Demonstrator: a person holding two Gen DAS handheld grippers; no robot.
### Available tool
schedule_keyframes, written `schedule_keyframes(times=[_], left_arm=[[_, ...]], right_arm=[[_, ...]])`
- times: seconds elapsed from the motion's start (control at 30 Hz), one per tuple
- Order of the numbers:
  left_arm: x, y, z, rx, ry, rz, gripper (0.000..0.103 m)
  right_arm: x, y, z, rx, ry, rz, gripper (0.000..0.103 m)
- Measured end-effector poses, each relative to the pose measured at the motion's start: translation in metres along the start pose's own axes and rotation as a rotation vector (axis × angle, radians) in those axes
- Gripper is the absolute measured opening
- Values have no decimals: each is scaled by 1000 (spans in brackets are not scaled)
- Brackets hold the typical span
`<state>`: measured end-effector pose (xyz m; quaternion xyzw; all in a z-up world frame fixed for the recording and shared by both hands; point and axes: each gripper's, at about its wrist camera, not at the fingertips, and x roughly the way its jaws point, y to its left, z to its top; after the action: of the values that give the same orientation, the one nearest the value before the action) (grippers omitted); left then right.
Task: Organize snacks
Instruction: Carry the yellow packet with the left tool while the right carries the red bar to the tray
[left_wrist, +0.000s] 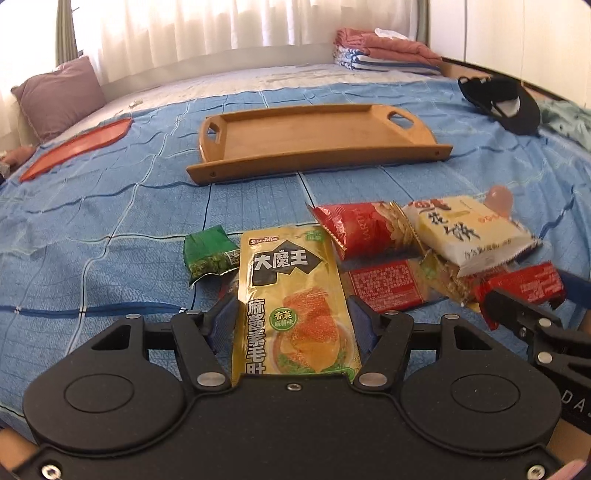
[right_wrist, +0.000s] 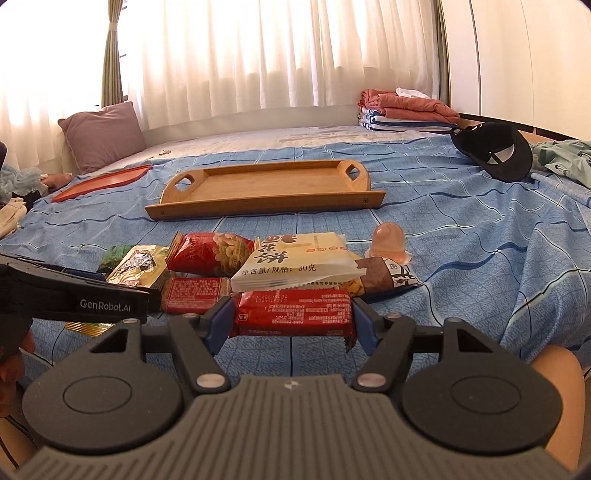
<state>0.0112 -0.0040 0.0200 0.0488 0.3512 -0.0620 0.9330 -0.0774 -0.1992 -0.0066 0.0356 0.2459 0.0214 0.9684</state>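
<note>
1. Left wrist view, upper left: a flat orange-red plastic tray (left_wrist: 75, 147) lies on the bed's blue checked sheet (left_wrist: 110, 206).
2. Top centre: a long wooden serving tray with cut-out handles (left_wrist: 314, 147) sits empty beyond the snacks.
3. Lower centre: the left gripper (left_wrist: 293, 317) has its jaws clenched on a yellow foil snack pouch with black lettering (left_wrist: 291, 291); a small green packet (left_wrist: 208, 254) lies just left of it.
4. Right wrist view, middle: a red peanut packet (right_wrist: 210, 254) and a white pastry packet (right_wrist: 295, 262) rest in the pile in front of the wooden tray.
5. Lower centre: the right gripper (right_wrist: 291, 319) grasps a red rectangular snack bar wrapper (right_wrist: 293, 312), jaws pressing both ends.
6. Right of the pile: a clear pink jelly cup (right_wrist: 388, 242).
</note>
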Motion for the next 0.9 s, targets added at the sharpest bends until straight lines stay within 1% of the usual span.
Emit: schedule_keyframes(times=[0.13, 0.17, 0.3, 0.43, 0.63, 0.77, 0.9], left_arm=[[-9, 3, 3, -10, -41, 15, 60], [-11, 3, 4, -11, -52, 18, 53], [-18, 6, 10, -23, -72, 11, 53], [-23, 4, 14, -11, -94, 25, 53], [-31, 4, 23, -1, -127, 18, 53], [-35, 6, 38, 11, -154, 21, 53], [-33, 12, 56, -9, -158, -5, 53]], right_arm=[[-4, -1, 2, 5, -16, -8, 69], [-6, -1, 3, 9, -25, -12, 69], [-15, -5, 12, 25, -76, -19, 69], [-18, -8, 20, 29, -103, -21, 69], [-15, -12, 30, 23, -112, -14, 69], [-9, -18, 41, 46, -110, 3, 69], [0, -24, 55, 60, -111, 15, 69]])
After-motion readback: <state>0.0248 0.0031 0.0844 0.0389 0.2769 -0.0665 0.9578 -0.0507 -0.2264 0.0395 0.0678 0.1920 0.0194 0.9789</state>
